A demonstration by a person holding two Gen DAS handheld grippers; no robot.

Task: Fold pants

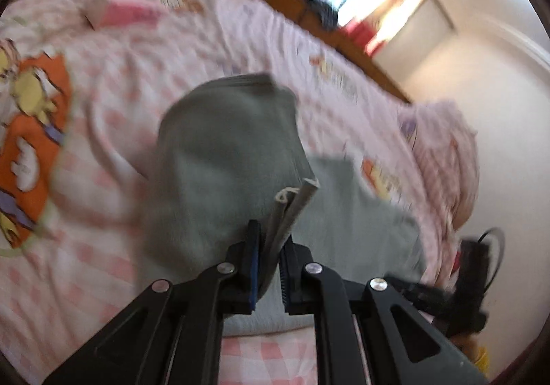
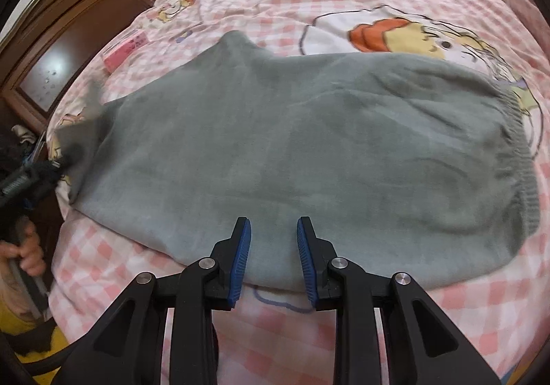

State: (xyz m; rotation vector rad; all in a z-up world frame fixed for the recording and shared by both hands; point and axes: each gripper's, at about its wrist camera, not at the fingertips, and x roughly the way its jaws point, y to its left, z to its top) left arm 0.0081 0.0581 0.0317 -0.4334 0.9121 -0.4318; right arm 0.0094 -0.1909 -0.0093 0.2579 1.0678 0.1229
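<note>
Left tongs (image 1: 270,254) clench grey fleece pants' (image 2: 292,151) leg end; right tongs (image 2: 274,256), released, hover mid-length above them.

no readable text, pink box (image 2: 124,49) print too blurred

The left wrist view is smeared by motion blur: the pink box (image 1: 132,11) beyond the left gripper (image 1: 270,247) cannot be read. The pinched part of the grey pants (image 1: 227,158) is hidden between the jaws. The hand (image 2: 29,252) left of the right gripper (image 2: 273,247) is cut off by the edge.
</note>
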